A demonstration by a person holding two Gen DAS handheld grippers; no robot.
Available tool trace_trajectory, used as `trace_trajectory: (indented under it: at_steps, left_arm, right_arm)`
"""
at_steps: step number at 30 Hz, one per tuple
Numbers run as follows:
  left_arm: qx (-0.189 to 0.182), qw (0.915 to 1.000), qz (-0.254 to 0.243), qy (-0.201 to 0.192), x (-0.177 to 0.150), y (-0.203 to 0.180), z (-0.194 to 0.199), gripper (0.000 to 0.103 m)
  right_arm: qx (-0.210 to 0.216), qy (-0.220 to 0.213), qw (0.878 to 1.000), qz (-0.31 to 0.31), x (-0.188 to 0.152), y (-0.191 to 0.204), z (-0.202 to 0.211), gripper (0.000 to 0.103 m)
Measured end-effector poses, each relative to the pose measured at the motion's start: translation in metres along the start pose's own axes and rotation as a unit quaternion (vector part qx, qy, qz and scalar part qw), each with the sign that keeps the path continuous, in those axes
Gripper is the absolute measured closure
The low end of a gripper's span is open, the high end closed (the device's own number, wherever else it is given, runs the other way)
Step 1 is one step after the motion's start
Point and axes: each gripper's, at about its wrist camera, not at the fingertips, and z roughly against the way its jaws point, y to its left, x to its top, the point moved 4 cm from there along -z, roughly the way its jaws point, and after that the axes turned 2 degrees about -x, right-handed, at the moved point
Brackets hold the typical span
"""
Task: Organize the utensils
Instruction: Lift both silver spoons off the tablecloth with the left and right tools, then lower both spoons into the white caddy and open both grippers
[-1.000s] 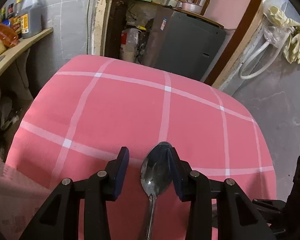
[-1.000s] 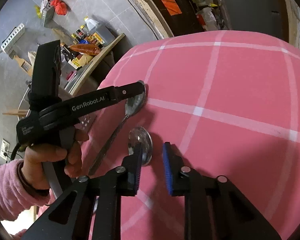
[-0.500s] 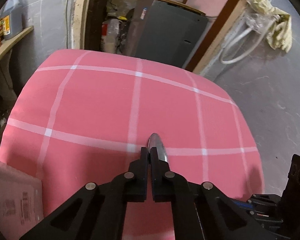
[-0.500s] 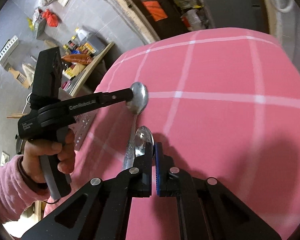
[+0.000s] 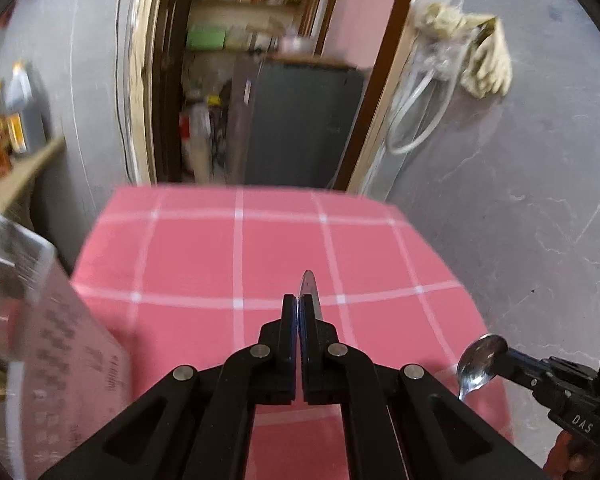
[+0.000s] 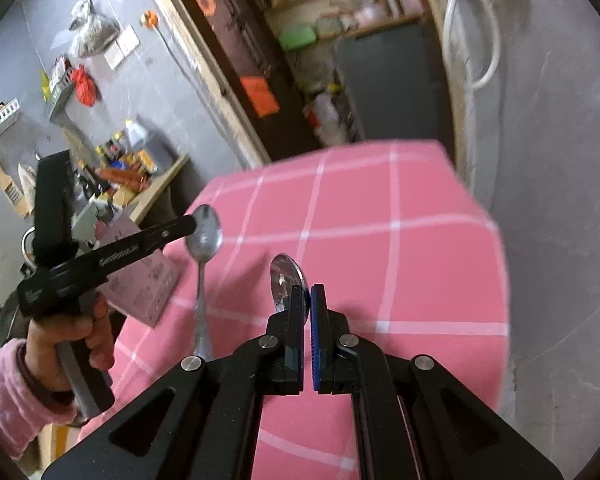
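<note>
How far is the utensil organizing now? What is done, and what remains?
Done: both spoons are picked up off the pink checked cloth. In hand: the left gripper is shut on one spoon, the right gripper on the other spoon. Left: putting them away; no utensil holder is clearly visible.

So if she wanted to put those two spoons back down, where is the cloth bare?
Nearly all of the pink checked cloth is bare, from the grippers out to its far edge by the doorway. Only the near left corner is crowded, where a clear plastic box sits.
</note>
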Motion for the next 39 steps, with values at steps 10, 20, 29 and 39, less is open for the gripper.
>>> trace_trajectory:
  at_steps: [10, 20, 29, 39]
  left_arm:
    - [-0.001, 0.9919, -0.037, -0.122, 0.040, 0.003, 0.109, 0.101]
    - [0.003, 0.9769, -0.053, -0.207, 0.074, 0.028, 0.202, 0.101]
    - [0.058, 0.9657, -0.045, -0.249, 0.104, 0.094, 0.225, 0.101]
    - [0.125, 0.9520, -0.068, -0.271, 0.111, 0.141, 0.199, 0.101]
  right_arm:
    - [-0.041, -0.124, 0.991, 0.038, 0.046, 0.062, 0.075, 0.100]
    - [-0.027, -0.228, 0.970, 0.082, 0.097, 0.162, 0.126, 0.100]
    - [-0.025, -0.280, 0.951, 0.129, 0.129, 0.244, 0.115, 0.100]
    - [-0.044, -0.261, 0.947, 0.182, 0.113, 0.285, 0.071, 0.100]
